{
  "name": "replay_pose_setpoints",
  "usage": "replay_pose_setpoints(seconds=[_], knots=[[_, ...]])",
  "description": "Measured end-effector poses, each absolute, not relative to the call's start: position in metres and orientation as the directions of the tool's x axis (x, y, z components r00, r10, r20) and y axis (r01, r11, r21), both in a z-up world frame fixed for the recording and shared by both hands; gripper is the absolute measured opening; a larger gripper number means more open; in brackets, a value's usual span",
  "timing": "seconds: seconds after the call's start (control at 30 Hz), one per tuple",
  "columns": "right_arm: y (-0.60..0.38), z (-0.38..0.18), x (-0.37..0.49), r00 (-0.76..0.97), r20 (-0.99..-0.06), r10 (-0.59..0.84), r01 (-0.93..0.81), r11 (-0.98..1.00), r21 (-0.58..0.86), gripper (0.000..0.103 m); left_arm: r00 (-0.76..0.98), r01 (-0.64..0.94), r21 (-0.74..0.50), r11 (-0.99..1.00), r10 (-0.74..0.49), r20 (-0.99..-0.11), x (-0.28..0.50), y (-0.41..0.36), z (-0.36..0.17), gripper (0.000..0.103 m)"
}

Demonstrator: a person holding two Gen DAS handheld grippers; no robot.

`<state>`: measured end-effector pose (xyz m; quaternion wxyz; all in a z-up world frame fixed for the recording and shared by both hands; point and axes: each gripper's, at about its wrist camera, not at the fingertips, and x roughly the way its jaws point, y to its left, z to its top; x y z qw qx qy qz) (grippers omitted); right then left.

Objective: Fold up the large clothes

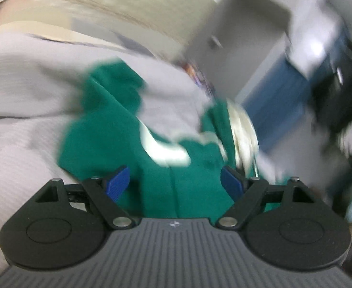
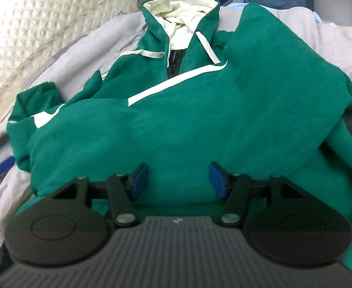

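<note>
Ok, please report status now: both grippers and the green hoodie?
Left gripper open, right gripper open, nothing held. Green hoodie unfolded on grey blanket. Nothing in the way.

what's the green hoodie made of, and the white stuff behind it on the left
Green hoodie: probably soft fleece or sweatshirt knit, matte, slumping in thick rounded folds. White quilted cover: likely satin-like padded fabric, its stitched diamonds catching a sheen.

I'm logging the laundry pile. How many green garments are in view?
1: a green hoodie spread on the grey blanket, hood farthest from the right wrist camera. Anything beneath it would be hidden.
</note>
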<state>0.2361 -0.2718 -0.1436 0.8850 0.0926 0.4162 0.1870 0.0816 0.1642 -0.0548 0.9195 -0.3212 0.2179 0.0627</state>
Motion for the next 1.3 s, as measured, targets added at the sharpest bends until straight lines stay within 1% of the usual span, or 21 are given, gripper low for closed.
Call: replay_pose_setpoints(seconds=[0.03, 0.13, 0.2, 0.3, 0.43, 0.47, 0.57, 0.63, 0.7, 0.73, 0.77, 0.8, 0.83, 0.87, 0.9, 0.97, 1.03, 1.13, 1.2, 1.3], knots=[[-0.270, -0.142, 0.236, 0.590, -0.697, 0.408, -0.259, 0.913, 0.315, 0.058, 0.900, -0.297, -0.574, 0.763, 0.023, -0.435, 0.078, 0.175, -0.055, 0.086], [-0.267, -0.136, 0.235, 0.612, -0.678, 0.407, -0.268, 0.914, 0.306, 0.058, 0.845, -0.464, -0.477, 0.746, 0.210, -0.493, 0.079, 0.193, -0.061, 0.086], [-0.267, -0.134, 0.235, 0.624, -0.668, 0.405, -0.268, 0.914, 0.304, 0.058, 0.807, -0.521, -0.445, 0.728, 0.250, -0.535, 0.088, 0.203, -0.073, 0.085], [-0.268, -0.134, 0.238, 0.625, -0.664, 0.410, -0.264, 0.912, 0.315, 0.058, 0.785, -0.548, -0.490, 0.678, 0.214, -0.581, 0.105, 0.217, -0.096, 0.085], [-0.269, -0.136, 0.241, 0.617, -0.667, 0.417, -0.248, 0.908, 0.338, 0.058, 0.790, -0.537, -0.529, 0.657, 0.171, -0.589, 0.128, 0.226, -0.114, 0.085], [-0.269, -0.137, 0.243, 0.615, -0.668, 0.420, -0.245, 0.906, 0.344, 0.058, 0.794, -0.531, -0.554, 0.641, 0.148, -0.589, 0.133, 0.230, -0.119, 0.086], [-0.267, -0.139, 0.245, 0.609, -0.667, 0.430, -0.244, 0.901, 0.358, 0.058, 0.816, -0.513, -0.635, 0.578, 0.100, -0.569, 0.138, 0.239, -0.131, 0.086], [-0.265, -0.140, 0.247, 0.606, -0.666, 0.435, -0.251, 0.899, 0.359, 0.059, 0.844, -0.480, -0.704, 0.523, 0.057, -0.534, 0.144, 0.245, -0.138, 0.085], [-0.262, -0.142, 0.248, 0.605, -0.667, 0.436, -0.257, 0.899, 0.354, 0.059, 0.861, -0.453, -0.743, 0.492, 0.028, -0.507, 0.144, 0.247, -0.142, 0.085], [-0.260, -0.142, 0.249, 0.603, -0.667, 0.436, -0.260, 0.899, 0.353, 0.059, 0.869, -0.442, -0.760, 0.476, 0.018, -0.494, 0.144, 0.248, -0.143, 0.076], [-0.258, -0.143, 0.250, 0.603, -0.668, 0.437, -0.261, 0.899, 0.352, 0.059, 0.876, -0.433, -0.778, 0.456, 0.011, -0.482, 0.144, 0.248, -0.144, 0.062], [-0.257, -0.143, 0.251, 0.603, -0.669, 0.435, -0.262, 0.900, 0.349, 0.059, 0.878, -0.436, -0.788, 0.434, 0.014, -0.479, 0.144, 0.248, -0.145, 0.055], [-0.256, -0.143, 0.251, 0.605, -0.670, 0.431, -0.261, 0.902, 0.344, 0.059, 0.878, -0.443, -0.790, 0.424, 0.027, -0.477, 0.142, 0.247, -0.143, 0.042], [-0.255, -0.143, 0.252, 0.607, -0.670, 0.428, -0.260, 0.903, 0.341, 0.059, 0.882, -0.443, -0.790, 0.424, 0.047, -0.470, 0.141, 0.247, -0.141, 0.034], [-0.255, -0.143, 0.252, 0.610, -0.668, 0.426, -0.259, 0.904, 0.340, 0.059, 0.889, -0.438, -0.786, 0.436, 0.079, -0.451, 0.137, 0.245, -0.137, 0.032], [-0.257, -0.141, 0.252, 0.616, -0.663, 0.426, -0.258, 0.904, 0.340, 0.059, 0.888, -0.447, -0.745, 0.495, 0.142, -0.437, 0.137, 0.240, -0.127, 0.027], [-0.259, -0.138, 0.253, 0.629, -0.657, 0.416, -0.254, 0.909, 0.331, 0.059, 0.887, -0.446, -0.668, 0.596, 0.195, -0.419, 0.140, 0.227, -0.110, 0.025], [-0.268, -0.131, 0.253, 0.663, -0.635, 0.396, -0.233, 0.916, 0.327, 0.059, 0.914, -0.387, -0.554, 0.737, 0.230, -0.333, 0.140, 0.197, -0.079, 0.023], [-0.274, -0.128, 0.253, 0.677, -0.625, 0.389, -0.217, 0.916, 0.336, 0.059, 0.940, -0.314, -0.436, 0.843, 0.213, -0.265, 0.141, 0.168, -0.057, 0.023], [-0.284, -0.123, 0.254, 0.700, -0.610, 0.372, -0.183, 0.919, 0.349, 0.059, 0.972, -0.171, -0.294, 0.940, 0.113, -0.205, 0.143, 0.122, -0.038, 0.023]])
